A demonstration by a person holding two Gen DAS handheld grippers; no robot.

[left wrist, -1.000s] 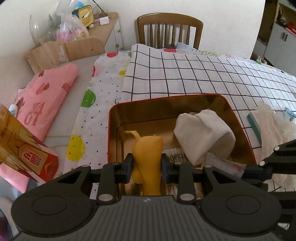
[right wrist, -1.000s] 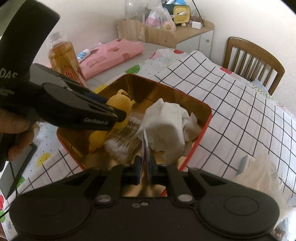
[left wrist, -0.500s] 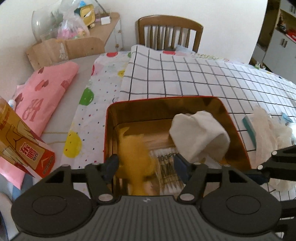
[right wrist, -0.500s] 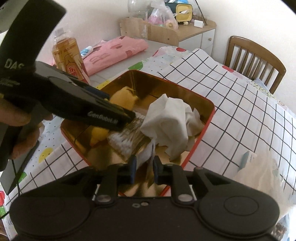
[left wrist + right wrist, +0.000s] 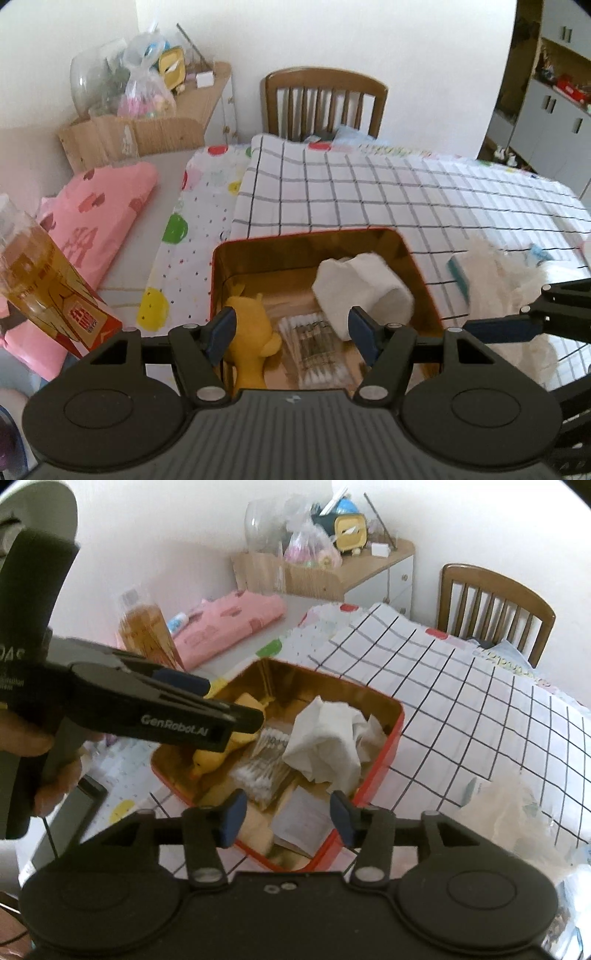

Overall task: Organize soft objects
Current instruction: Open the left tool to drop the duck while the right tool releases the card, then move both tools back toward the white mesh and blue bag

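Both the left gripper (image 5: pixel 291 334) and right gripper (image 5: pixel 286 818) are wide apart, holding nothing, above the red tin (image 5: pixel 384 760); next, probably grab the fluffy white thing (image 5: pixel 506 812) on the right

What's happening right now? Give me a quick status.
Left hand-held gripper open, right hand-held gripper open, both empty. Yellow toy and white cloth lie in the tin. Nothing blocking.
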